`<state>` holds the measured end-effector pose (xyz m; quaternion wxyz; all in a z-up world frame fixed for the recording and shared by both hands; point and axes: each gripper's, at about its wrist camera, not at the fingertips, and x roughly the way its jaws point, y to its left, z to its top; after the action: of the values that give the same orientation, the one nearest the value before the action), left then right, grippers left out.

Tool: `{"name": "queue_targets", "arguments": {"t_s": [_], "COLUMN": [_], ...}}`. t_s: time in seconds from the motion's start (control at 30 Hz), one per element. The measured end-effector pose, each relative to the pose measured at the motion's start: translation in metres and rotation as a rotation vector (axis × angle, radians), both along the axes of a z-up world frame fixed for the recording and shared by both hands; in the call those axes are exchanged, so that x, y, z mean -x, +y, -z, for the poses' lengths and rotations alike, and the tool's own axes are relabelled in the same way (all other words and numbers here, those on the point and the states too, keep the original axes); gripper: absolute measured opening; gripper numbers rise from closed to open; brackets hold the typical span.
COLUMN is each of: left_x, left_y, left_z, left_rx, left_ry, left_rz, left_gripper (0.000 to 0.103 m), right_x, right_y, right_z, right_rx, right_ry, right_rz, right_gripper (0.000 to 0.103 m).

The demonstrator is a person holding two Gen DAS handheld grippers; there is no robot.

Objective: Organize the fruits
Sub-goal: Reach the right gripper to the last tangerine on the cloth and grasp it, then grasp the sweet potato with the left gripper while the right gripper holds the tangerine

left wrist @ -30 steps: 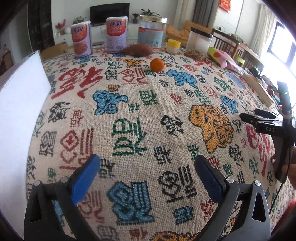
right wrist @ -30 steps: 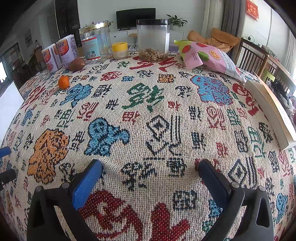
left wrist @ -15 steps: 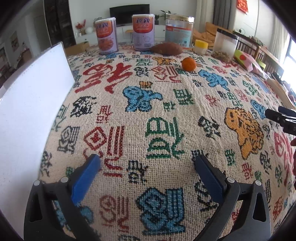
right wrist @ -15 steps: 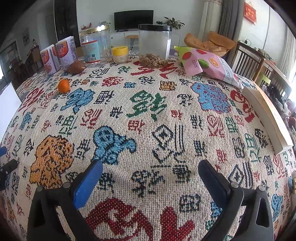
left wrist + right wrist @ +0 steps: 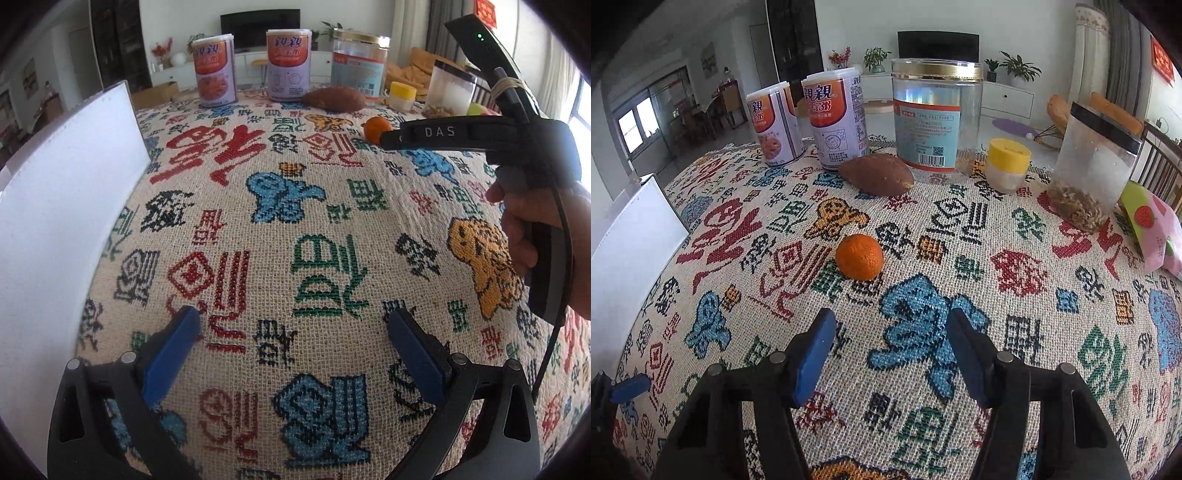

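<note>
The mandarin point(image 5: 859, 256) sits alone on the patterned cloth of the worktop point(image 5: 1015, 295), near the middle of the far half, just ahead and slightly left of the right tongs point(image 5: 891, 356). It looks small, round and light, with a soft, dimpled peel that should grip well but would bruise under a hard squeeze; taking it across its widest part, with one pad on each side, seems safest, since it could roll if nudged off-centre. The right tongs are spread wide with nothing between them, pointed toward the fruit but not yet around it. The left tongs point(image 5: 293, 345) are also spread wide and empty, low over the cloth and well apart from the fruit.

Behind the mandarin lies a sweet potato point(image 5: 875, 174), firmer and heavier by the look of it, resting just in front of two cans point(image 5: 805, 123) printed with Chinese characters in orange and purple. A clear tub with a gold lid point(image 5: 934, 114) stands beside them; its blue label carries a barcode and a phone-style number too small to read surely. Further right are a small jar with a yellow lid point(image 5: 1008, 170), a tall container with a black lid point(image 5: 1093, 166) and a pink snack bag point(image 5: 1160, 236). A white board point(image 5: 55, 206) stands along the left edge. In the left view the other tool's body reads "DAS".
</note>
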<state>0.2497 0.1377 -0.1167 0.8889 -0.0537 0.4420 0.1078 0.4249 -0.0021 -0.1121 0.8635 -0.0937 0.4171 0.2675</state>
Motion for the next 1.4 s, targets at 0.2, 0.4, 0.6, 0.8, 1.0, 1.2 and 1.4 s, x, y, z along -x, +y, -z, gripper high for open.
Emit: {"name": "queue_targets", "arguments": {"t_s": [0.2,0.4,0.6,0.8,1.0,1.2,1.4], "left_x": [0.0,-0.001,-0.001,-0.002,-0.011,-0.047,-0.137], "left_y": [0.0,0.0,0.0,-0.001,-0.008,-0.009,0.06], "left_z": [0.0,0.0,0.001,0.001,0.0,-0.017,-0.05], "left_rx": [-0.001,-0.002,-0.005,-0.011,-0.003,0.098,0.34], "left_ry": [0.0,0.0,0.002,0.005,0.007,-0.012,-0.164], "left_rz": [-0.001,-0.001,-0.001,-0.005,-0.017,0.018,-0.176], "left_gripper": [0.102,0.102,0.102,0.103,0.102,0.102,0.101], "right_x": [-0.025,-0.018,0.01,0.078,0.121,0.115,0.117], "right_y": [0.04,0.027,-0.024,-0.104,-0.167,-0.181,-0.164], "right_z": [0.01,0.001,-0.01,-0.008,0.002,0.006,0.012], "right_rx": [0.049,-0.012,-0.054,0.005,0.01,-0.006,0.075], "right_ry": [-0.002,-0.037,0.011,0.002,-0.012,0.039,0.031], "right_rz": [-0.02,0.028,0.027,0.046,0.149,0.188,0.167], "right_gripper": [0.044,0.03,0.03,0.03,0.03,0.091,0.098]}}
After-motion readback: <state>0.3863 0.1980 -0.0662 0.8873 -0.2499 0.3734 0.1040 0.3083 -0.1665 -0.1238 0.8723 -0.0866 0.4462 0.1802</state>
